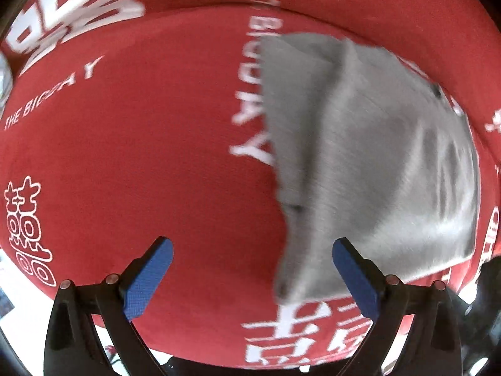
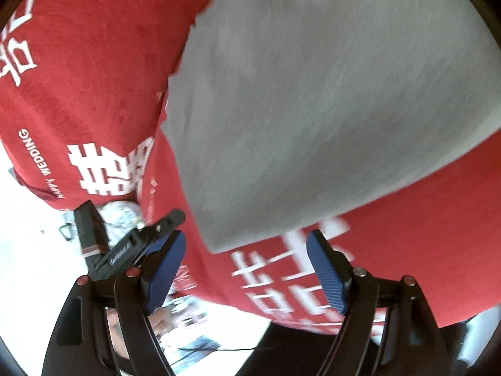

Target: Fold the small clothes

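Both grippers (image 1: 252, 277) (image 2: 245, 271) released, gray cloth (image 1: 369, 156) ahead unheld; fold could be undone if snagged.

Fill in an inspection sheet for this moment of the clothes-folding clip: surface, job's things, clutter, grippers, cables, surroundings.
Surface: red cloth with white printed lettering and characters, spread across the work area.
Job's things: one grey garment lying on the red cloth, with folds across it; both views blurred.
Clutter: crumpled pale item at the cloth's edge, kind unclear.
Grippers: left gripper open, nothing between the blue pads; right gripper open, empty, near the garment's lower edge.
Cables: thin dark cable on the pale floor below the cloth.
Surroundings: pale floor; black clamp-like tool beside the right gripper.
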A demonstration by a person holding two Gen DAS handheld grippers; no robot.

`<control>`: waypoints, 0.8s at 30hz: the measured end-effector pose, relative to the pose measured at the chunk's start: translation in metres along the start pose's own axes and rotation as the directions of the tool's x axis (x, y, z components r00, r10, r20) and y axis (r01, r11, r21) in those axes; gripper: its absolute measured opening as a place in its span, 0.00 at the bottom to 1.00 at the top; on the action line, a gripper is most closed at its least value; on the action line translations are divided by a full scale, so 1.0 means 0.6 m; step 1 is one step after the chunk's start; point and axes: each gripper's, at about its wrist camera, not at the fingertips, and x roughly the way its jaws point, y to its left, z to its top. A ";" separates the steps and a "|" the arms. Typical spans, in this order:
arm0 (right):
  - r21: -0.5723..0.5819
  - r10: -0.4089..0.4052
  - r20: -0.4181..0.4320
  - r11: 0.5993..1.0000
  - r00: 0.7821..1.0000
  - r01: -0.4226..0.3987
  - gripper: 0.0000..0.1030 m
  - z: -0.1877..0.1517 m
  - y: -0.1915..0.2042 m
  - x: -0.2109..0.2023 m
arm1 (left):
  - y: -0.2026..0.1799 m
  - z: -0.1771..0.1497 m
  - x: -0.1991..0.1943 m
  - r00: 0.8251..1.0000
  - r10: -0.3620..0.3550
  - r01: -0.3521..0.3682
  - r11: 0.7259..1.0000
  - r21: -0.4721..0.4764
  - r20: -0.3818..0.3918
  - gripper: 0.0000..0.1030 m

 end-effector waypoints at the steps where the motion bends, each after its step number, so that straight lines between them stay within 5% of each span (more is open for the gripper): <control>1: 0.031 0.020 -0.014 0.999 1.000 -0.020 0.80 -0.006 -0.006 0.016 | 0.012 0.005 0.003 1.000 -0.003 0.003 1.000 -0.012 0.000 0.99; 4: 0.118 0.077 -0.014 0.990 0.997 -0.075 0.80 -0.022 -0.022 0.053 | 0.042 0.026 0.011 1.000 -0.016 0.015 1.000 -0.025 -0.007 0.99; 10: 0.210 0.203 0.122 0.952 0.972 -0.225 0.80 -0.020 -0.039 0.078 | 0.074 0.041 0.000 0.994 -0.109 0.109 0.994 0.000 0.003 0.99; 13: 0.257 0.268 0.161 0.918 0.950 -0.302 0.81 -0.010 -0.037 0.091 | 0.070 0.061 -0.001 0.979 -0.201 0.201 0.979 -0.013 0.006 0.99; 16: 0.299 0.277 0.140 0.903 0.951 -0.307 0.78 0.001 -0.032 0.098 | 0.067 0.058 0.003 0.952 -0.307 0.306 0.951 -0.040 -0.001 0.99; 18: 0.326 0.292 0.121 0.891 0.949 -0.316 0.57 0.005 -0.034 0.100 | 0.057 0.069 0.013 0.918 -0.396 0.394 0.917 -0.067 -0.017 0.99; 20: 0.329 0.291 0.104 0.892 0.951 -0.309 0.12 0.009 -0.036 0.097 | 0.040 0.074 0.024 0.878 -0.477 0.473 0.876 -0.095 -0.033 0.99; 24: 0.244 0.381 0.123 0.883 0.916 -0.400 0.08 0.014 -0.023 0.060 | 0.027 0.087 0.040 0.832 -0.551 0.542 0.832 -0.119 -0.063 0.99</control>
